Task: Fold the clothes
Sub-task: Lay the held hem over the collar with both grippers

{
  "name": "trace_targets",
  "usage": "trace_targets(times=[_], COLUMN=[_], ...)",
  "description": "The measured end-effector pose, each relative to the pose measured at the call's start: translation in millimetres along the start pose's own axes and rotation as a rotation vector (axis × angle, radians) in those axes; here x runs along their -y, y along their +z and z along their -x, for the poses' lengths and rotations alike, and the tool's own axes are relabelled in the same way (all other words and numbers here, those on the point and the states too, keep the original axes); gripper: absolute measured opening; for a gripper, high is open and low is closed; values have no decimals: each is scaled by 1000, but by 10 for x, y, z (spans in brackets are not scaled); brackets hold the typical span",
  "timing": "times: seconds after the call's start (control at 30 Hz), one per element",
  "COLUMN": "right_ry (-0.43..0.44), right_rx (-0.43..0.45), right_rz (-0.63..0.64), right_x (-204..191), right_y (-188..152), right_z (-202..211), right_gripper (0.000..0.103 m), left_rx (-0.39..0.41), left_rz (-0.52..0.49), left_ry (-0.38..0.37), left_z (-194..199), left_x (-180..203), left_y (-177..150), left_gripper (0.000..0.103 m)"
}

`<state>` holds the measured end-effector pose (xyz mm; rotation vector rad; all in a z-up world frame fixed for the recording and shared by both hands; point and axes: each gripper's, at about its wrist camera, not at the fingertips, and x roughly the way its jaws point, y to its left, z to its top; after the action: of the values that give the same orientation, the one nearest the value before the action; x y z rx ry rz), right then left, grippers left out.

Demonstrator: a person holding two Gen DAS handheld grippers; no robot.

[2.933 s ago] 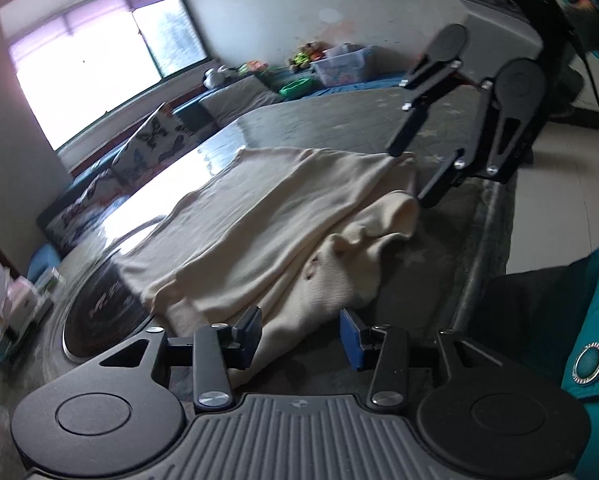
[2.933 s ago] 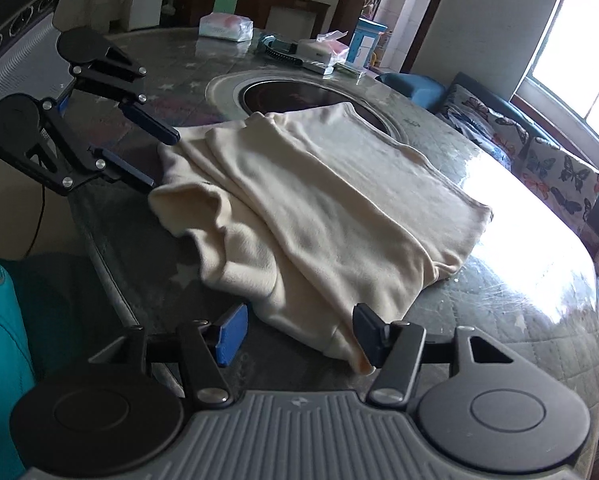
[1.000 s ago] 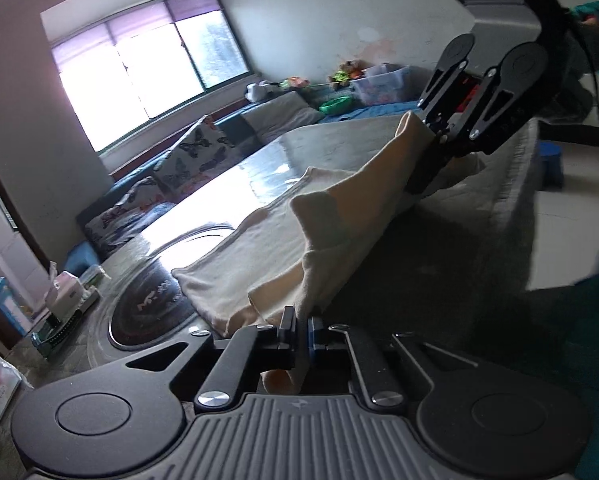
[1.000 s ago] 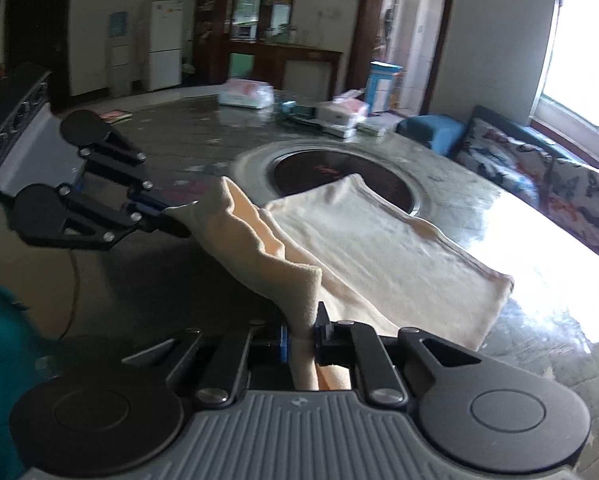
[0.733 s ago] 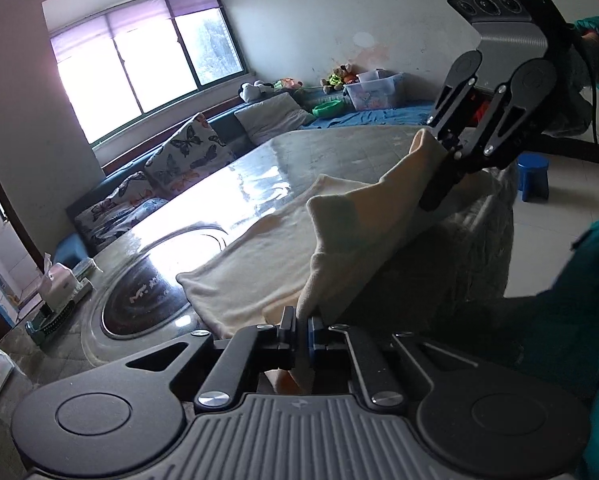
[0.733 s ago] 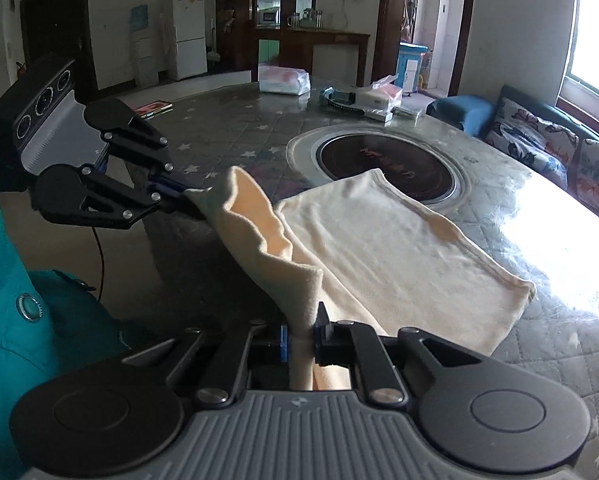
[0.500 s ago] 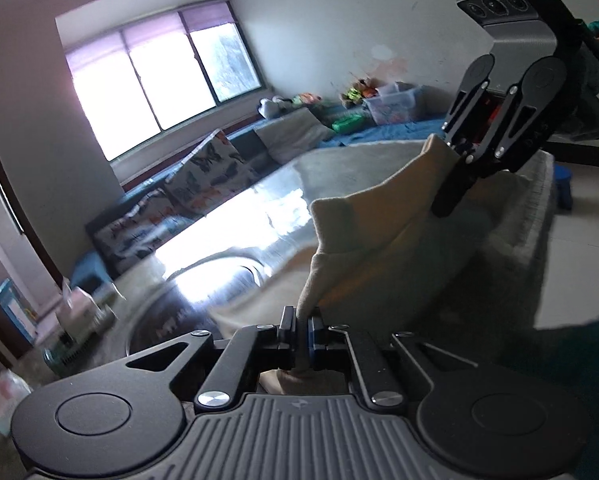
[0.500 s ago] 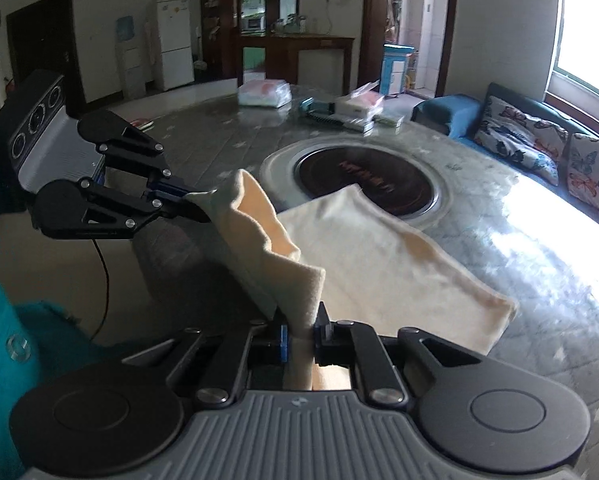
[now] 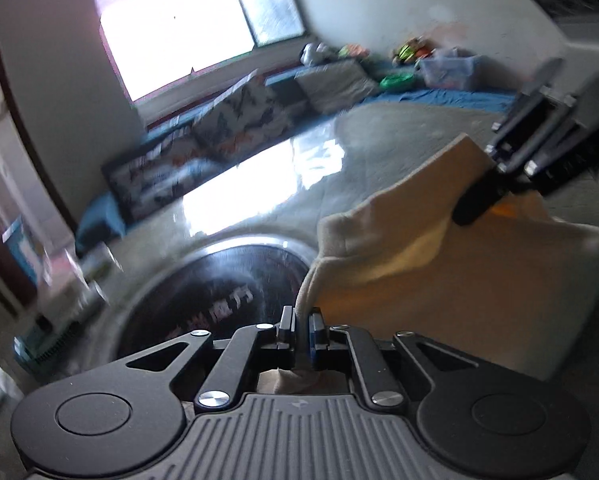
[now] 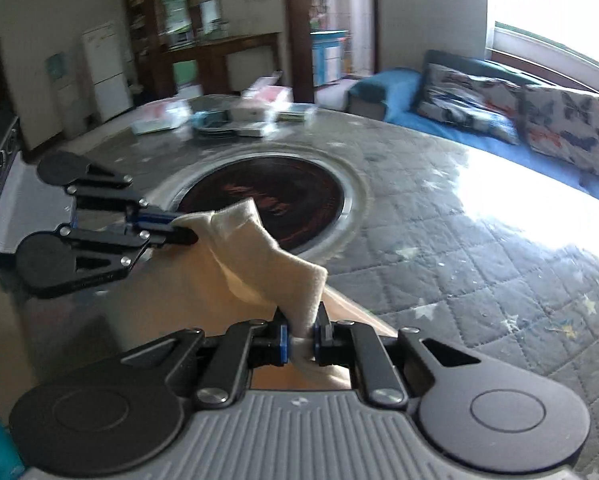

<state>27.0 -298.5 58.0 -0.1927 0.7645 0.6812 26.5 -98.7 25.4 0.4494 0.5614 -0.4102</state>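
A cream knit garment (image 9: 439, 268) is held up between both grippers above the round table. My left gripper (image 9: 300, 330) is shut on one end of its lifted edge, and my right gripper (image 10: 302, 338) is shut on the other end. The left wrist view has the right gripper (image 9: 495, 184) at upper right, pinching the cloth. Seen from the right wrist, the garment (image 10: 267, 256) stretches toward the left gripper (image 10: 179, 228), which clamps its far corner. The lifted part hangs folded over the part below it.
The round table has a quilted grey cover (image 10: 459, 264) and a dark round hotplate (image 10: 275, 204) in its middle. Boxes and tissue packs (image 10: 239, 118) sit at the table's far side. A sofa with patterned cushions (image 10: 519, 120) runs under the window.
Both grippers, still shut on the garment's edge, have carried it forward across the table toward the hotplate, laying the lifted half over the rest. Both views are motion-blurred.
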Motion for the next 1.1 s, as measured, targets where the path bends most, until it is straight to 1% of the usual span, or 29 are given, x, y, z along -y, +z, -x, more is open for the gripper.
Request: trace_targets(times=[0.07, 0.17, 0.2, 0.3, 0.4, 0.57, 0.7, 0.83, 0.97, 1.1], right_ry=[-26, -79, -100, -134, -142, -149, -154, -197, -184, -196], right_rx=[6, 30, 43, 83, 89, 86, 84, 57, 88, 81], right_rz=[-32, -76, -97, -154, -149, -123, -102, -84, -135, -134], right_x=[61, 131, 151, 205, 182, 115, 62, 48, 116, 155], right_y=[-34, -97, -122, -181, -186, -179, -173, -165, -169, -296], right_z=[-150, -307, -322, -272, -254, -244, -235, -420, -291, -4], right_gripper=[15, 18, 23, 24, 25, 24, 19, 19, 19, 19], left_rx=[-29, -46, -51, -57, -24, -37, -48, -59, -98, -96], left_rz=[25, 51, 56, 88, 136, 157, 173, 189, 212, 200], left_ry=[12, 34, 47, 74, 89, 4, -65, -134, -132, -120], left_z=[-157, -257, -273, -242, -49, -81, -110, -138, -315, -317], left_x=[-47, -77, -95, -170, -223, -41, 106, 252, 239, 254], left_y=[-10, -29, -39, -48, -9, 122, 227, 332, 327, 337], left_gripper=[11, 12, 12, 12, 12, 12, 12, 12, 12, 12])
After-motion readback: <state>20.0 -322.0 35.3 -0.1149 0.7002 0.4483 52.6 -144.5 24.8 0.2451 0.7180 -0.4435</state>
